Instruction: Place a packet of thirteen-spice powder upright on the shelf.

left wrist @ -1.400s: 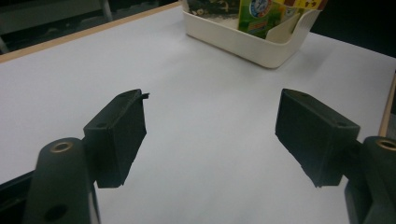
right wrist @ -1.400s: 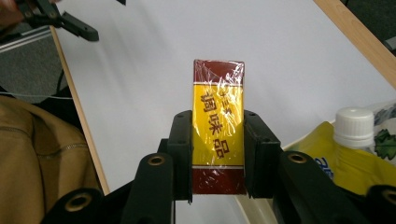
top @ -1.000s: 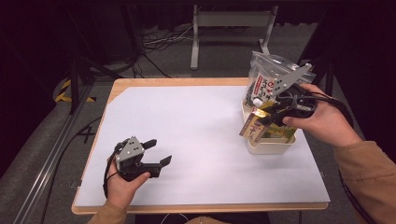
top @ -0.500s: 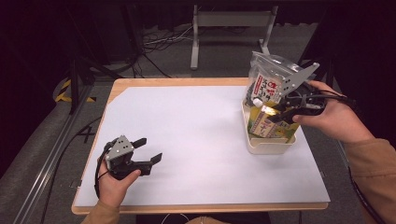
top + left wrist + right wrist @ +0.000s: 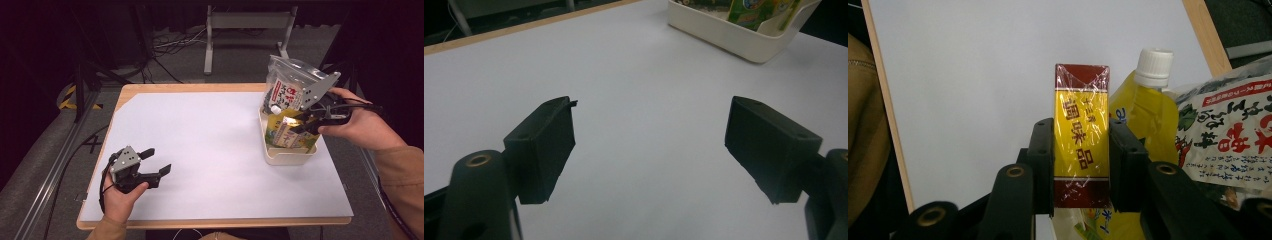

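Observation:
My right gripper [image 5: 1082,150] is shut on a small yellow box [image 5: 1082,125] with dark red ends and a clear wrap; the jaws press on its two long sides. In the high view this gripper [image 5: 303,121] holds the box [image 5: 293,120] over a white bin [image 5: 287,157] at the table's right. My left gripper [image 5: 159,161] rests open near the front left of the white table [image 5: 210,140]. Nothing lies between its jaws [image 5: 649,145].
The bin [image 5: 744,42] holds a yellow pouch with a white cap [image 5: 1154,65] and green-yellow packs [image 5: 282,135]. A clear bag with a red-and-white label [image 5: 285,87] stands at its far end. The table's wooden edge [image 5: 1203,35] runs close behind the bin.
My right gripper has shifted slightly to the right above the bin, the box still in it. The left gripper has edged a little to the left.

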